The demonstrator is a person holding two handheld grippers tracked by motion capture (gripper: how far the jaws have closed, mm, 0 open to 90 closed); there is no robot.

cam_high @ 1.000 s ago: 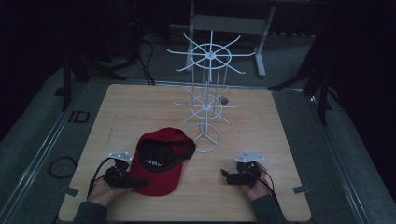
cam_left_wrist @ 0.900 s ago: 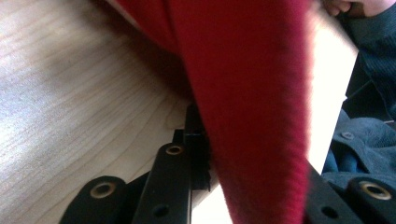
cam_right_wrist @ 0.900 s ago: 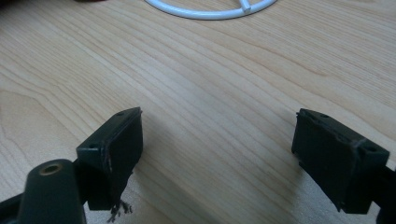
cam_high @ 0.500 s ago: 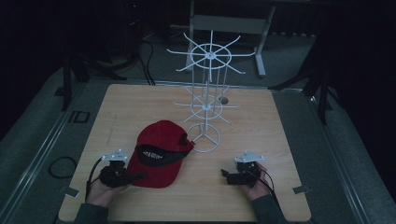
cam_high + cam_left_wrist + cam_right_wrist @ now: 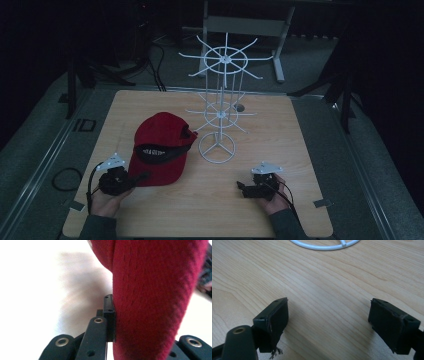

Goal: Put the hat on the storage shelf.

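Note:
A red cap (image 5: 162, 142) is tilted up over the left half of the wooden table (image 5: 280, 135), its brim toward me. My left gripper (image 5: 141, 176) is shut on the near edge of that brim. In the left gripper view one black pad (image 5: 109, 315) presses against the red fabric (image 5: 155, 290), and the other jaw is hidden behind it. My right gripper (image 5: 241, 187) rests low at the front right, open, pointing left. In the right gripper view the right gripper (image 5: 328, 320) has only bare wood between its jaws.
A white wire display rack (image 5: 222, 105) with spoked tiers stands mid-table on a ring base (image 5: 216, 147), just right of the cap; the ring's edge (image 5: 324, 246) lies ahead of the right gripper. Dark floor, cables and a metal stand surround the table.
The cap has risen and tipped up, moving left and away from the front edge with the left gripper on its brim. The right gripper has stayed put.

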